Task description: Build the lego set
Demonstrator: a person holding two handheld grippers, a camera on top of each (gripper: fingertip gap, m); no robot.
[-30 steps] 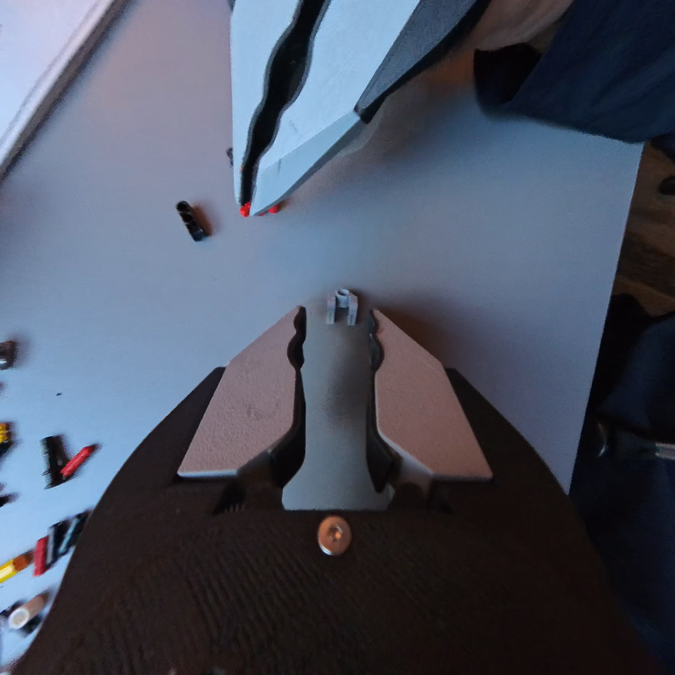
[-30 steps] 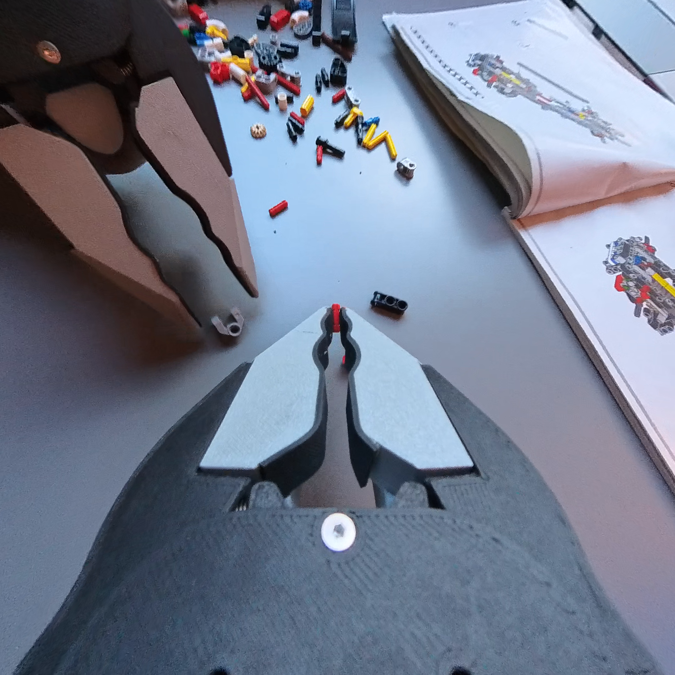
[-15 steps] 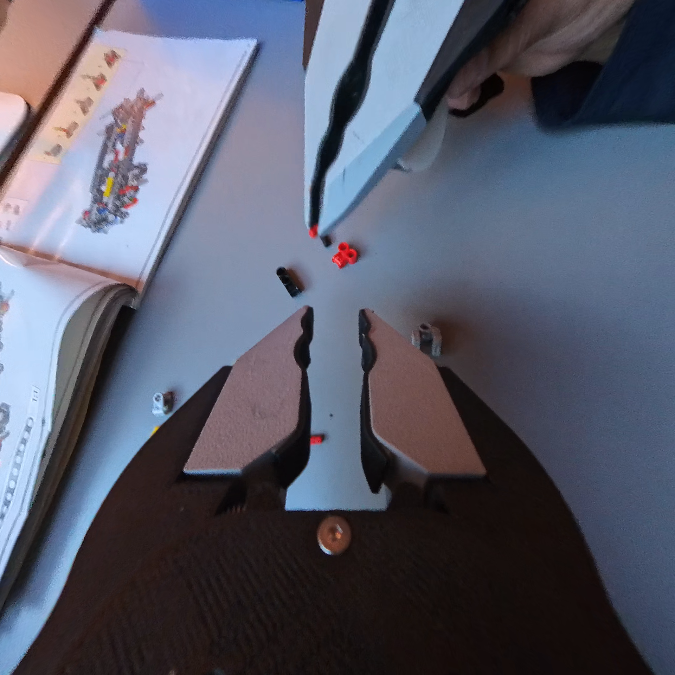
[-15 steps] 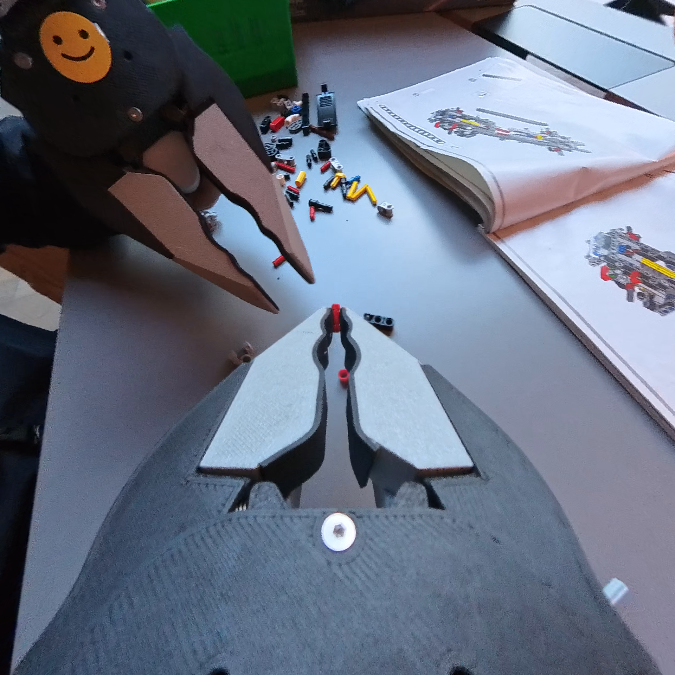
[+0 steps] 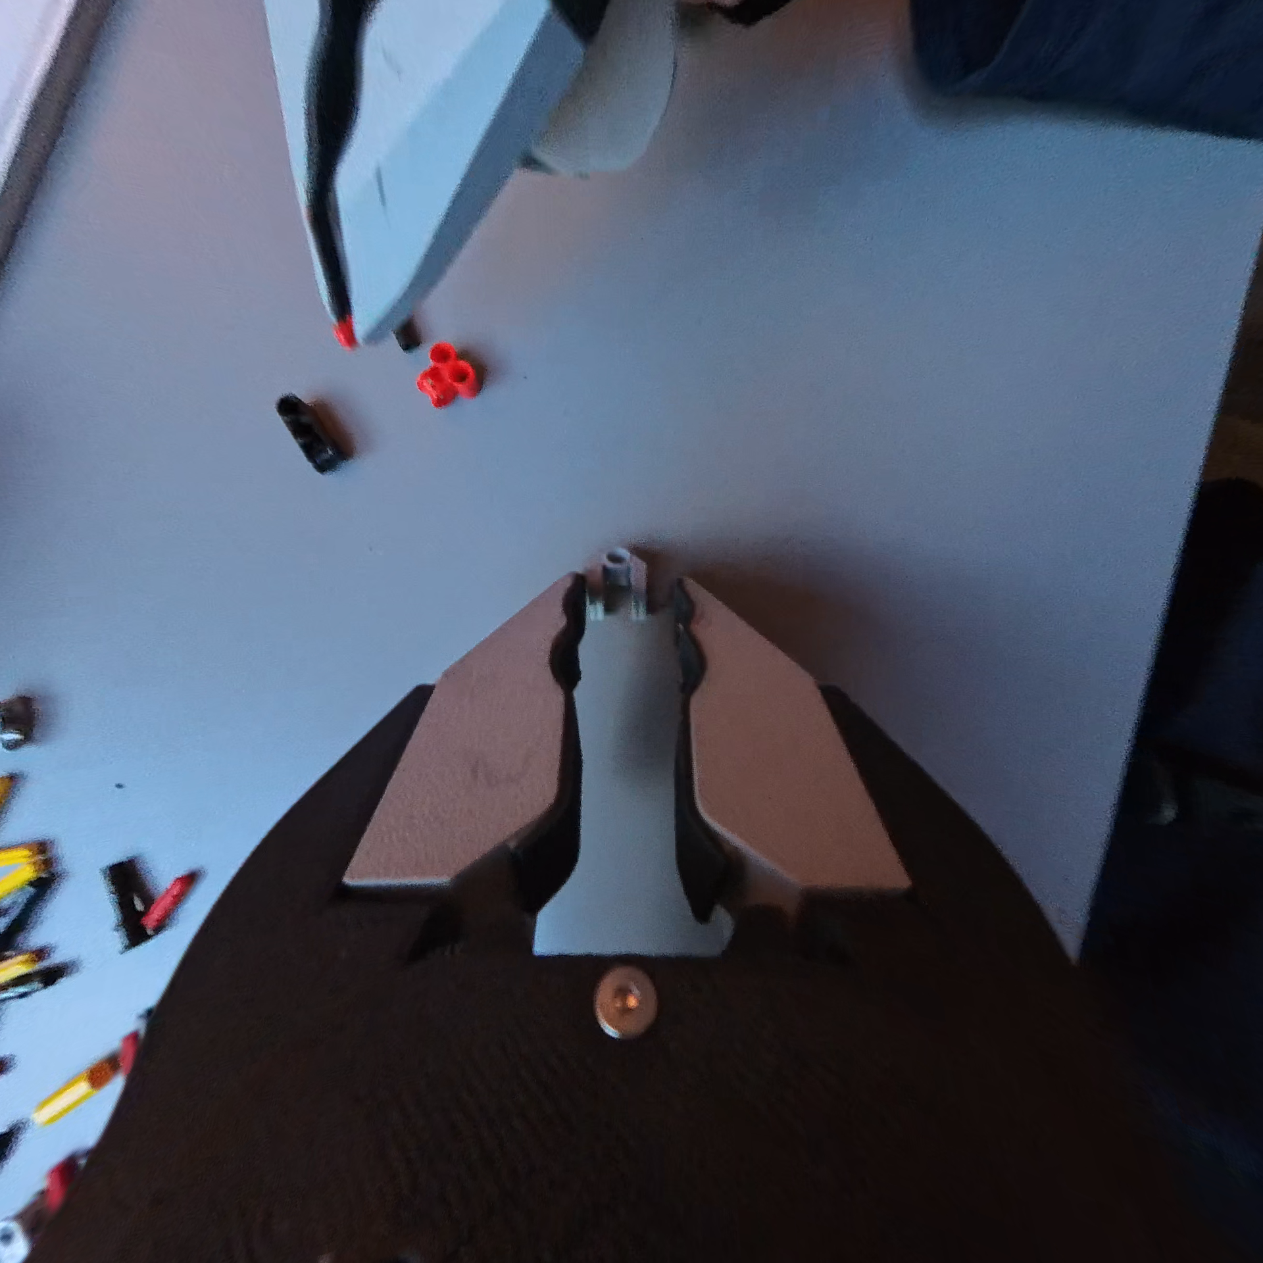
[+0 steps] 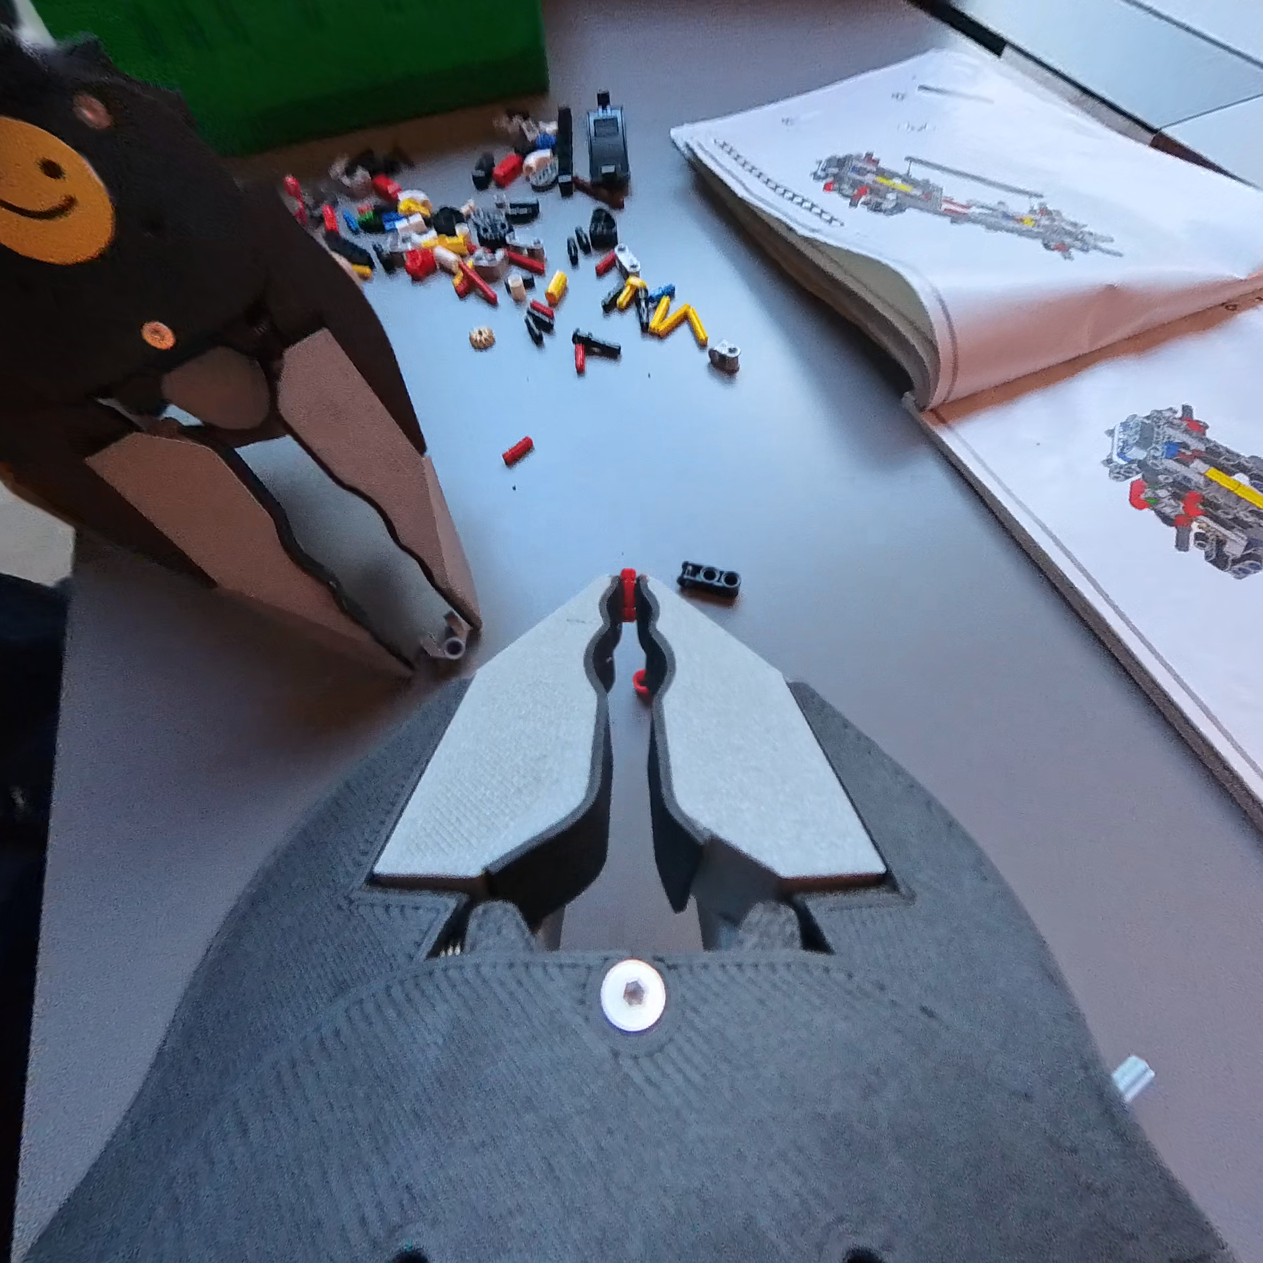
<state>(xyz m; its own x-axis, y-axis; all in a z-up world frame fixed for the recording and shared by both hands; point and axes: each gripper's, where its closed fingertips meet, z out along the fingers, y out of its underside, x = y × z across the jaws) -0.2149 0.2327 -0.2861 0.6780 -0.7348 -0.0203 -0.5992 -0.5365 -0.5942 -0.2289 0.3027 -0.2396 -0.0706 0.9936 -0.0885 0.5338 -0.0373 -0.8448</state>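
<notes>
**Two hand-held grippers low over the desk, each at a small part**

On the grey desk (image 6: pixel 854 519), the left hand-held gripper (image 5: pixel 625 601) stands part open around a small light-grey plastic connector piece (image 5: pixel 617 581); left pad close against it, right pad apart. The right hand-held gripper (image 6: pixel 625 593) pinches a small red plastic pin (image 6: pixel 627 593) at its tips. Near it: red three-hole connector (image 5: pixel 447 376), black three-hole beam (image 6: pixel 709 579). Farther off: scattered coloured bricks (image 6: pixel 478 232), open instruction booklet (image 6: pixel 991 225), green box (image 6: pixel 294 61).
</notes>
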